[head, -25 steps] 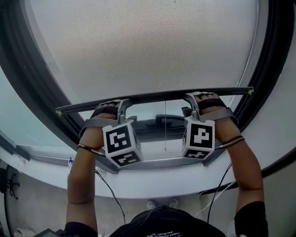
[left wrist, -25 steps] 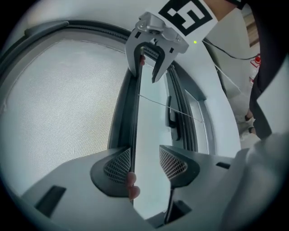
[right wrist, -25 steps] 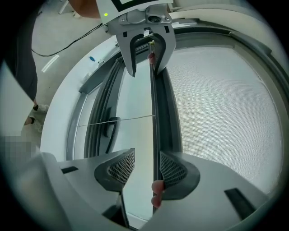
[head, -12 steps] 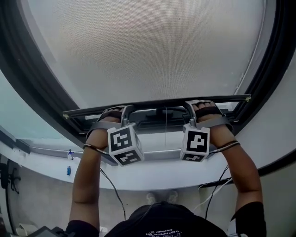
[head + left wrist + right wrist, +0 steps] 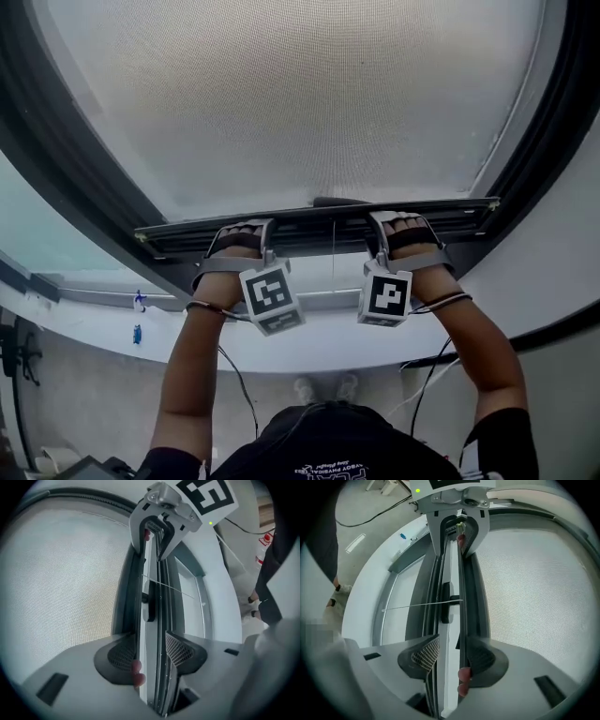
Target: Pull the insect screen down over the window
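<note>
The grey mesh insect screen [image 5: 300, 103] fills most of the window. Its dark bottom bar [image 5: 319, 217] lies across the head view, close above the lower window frame [image 5: 94, 298]. My left gripper [image 5: 246, 232] is shut on the bar's left part and my right gripper [image 5: 396, 225] on its right part. In the left gripper view the bar [image 5: 152, 620] runs between the two pads of my left gripper [image 5: 151, 651], with mesh [image 5: 61, 588] to the left. In the right gripper view the bar [image 5: 450, 616] is clamped the same way by my right gripper [image 5: 453, 654]. A thin pull cord [image 5: 333, 253] hangs from the bar's middle.
A white sill [image 5: 309, 345] curves below the window, with small blue items [image 5: 138, 302] at its left. Dark side frames [image 5: 553, 122] flank the screen. Cables [image 5: 234, 384] trail from both grippers toward the floor, where the person's shoes [image 5: 323, 386] stand.
Both grippers have come down together with the bottom bar. The open gap under the bar has shrunk to a narrow strip, and the mesh covers more of the window.
</note>
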The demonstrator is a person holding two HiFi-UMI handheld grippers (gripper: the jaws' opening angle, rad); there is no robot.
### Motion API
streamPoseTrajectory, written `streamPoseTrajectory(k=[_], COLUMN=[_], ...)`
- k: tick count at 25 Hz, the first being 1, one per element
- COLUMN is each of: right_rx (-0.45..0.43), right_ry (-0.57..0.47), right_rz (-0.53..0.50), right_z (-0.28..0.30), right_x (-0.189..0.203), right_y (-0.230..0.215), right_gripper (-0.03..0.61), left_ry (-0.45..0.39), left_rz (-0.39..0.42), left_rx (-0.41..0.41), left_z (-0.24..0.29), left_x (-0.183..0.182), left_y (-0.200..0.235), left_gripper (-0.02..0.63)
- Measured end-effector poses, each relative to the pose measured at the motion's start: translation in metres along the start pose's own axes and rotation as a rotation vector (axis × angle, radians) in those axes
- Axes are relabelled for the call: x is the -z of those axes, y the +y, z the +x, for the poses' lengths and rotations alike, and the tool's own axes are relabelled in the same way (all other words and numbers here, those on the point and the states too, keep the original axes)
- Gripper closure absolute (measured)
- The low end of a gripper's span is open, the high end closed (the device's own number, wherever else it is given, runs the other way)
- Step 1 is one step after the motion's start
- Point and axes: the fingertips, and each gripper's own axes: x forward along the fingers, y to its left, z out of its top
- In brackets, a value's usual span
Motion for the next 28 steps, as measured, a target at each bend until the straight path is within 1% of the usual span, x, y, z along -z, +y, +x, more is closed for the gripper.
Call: streamPoseTrajectory(k=[4,10,13,15,18,19,20,24,28], right_rx=[-0.001,-0.046,-0.067,-0.086,-0.136,-0.151,-0.16,-0.178,-0.24], right_ry=[0.0,-0.011,-0.015,-0.009,0.004,0.01,0.013,0.014,0.025], right_rz=[0.007,0.03,0.04,0.042,0.038,0.031,0.023,0.024,0.032], right_z=[-0.001,-0.002,-0.003,-0.004,-0.005,-0.005,-0.005,-0.004,0.001], right_x=[-0.001,-0.001,-0.002,-0.002,-0.001,-0.001,-0.001,-0.003,0.0], right_y=[0.0,0.001,0.001,0.003,0.007,0.008,0.009,0.013,0.029], right_gripper=[0.417,0.417,0.417,0.416,0.397,0.375,0.368,0.365,0.367], left_ry=[-0.031,-0.024,-0.057,-0.078,-0.089,-0.092,-0.094,-0.096,-0.092], left_rz=[-0.025,-0.026,-0.05,-0.069,-0.089,-0.092,-0.093,-0.093,-0.089], left_rx=[0.017,0.011,0.023,0.04,0.071,0.08,0.087,0.108,0.131], left_z=[-0.002,-0.002,-0.004,-0.006,-0.007,-0.008,-0.008,-0.006,0.003], left_x=[0.001,0.0,-0.003,-0.005,-0.006,-0.006,-0.006,-0.002,-0.003], left_y=[0.0,0.001,0.002,0.003,0.002,0.002,0.001,-0.003,-0.015], left_gripper=[0.413,0.413,0.413,0.413,0.413,0.413,0.413,0.413,0.413])
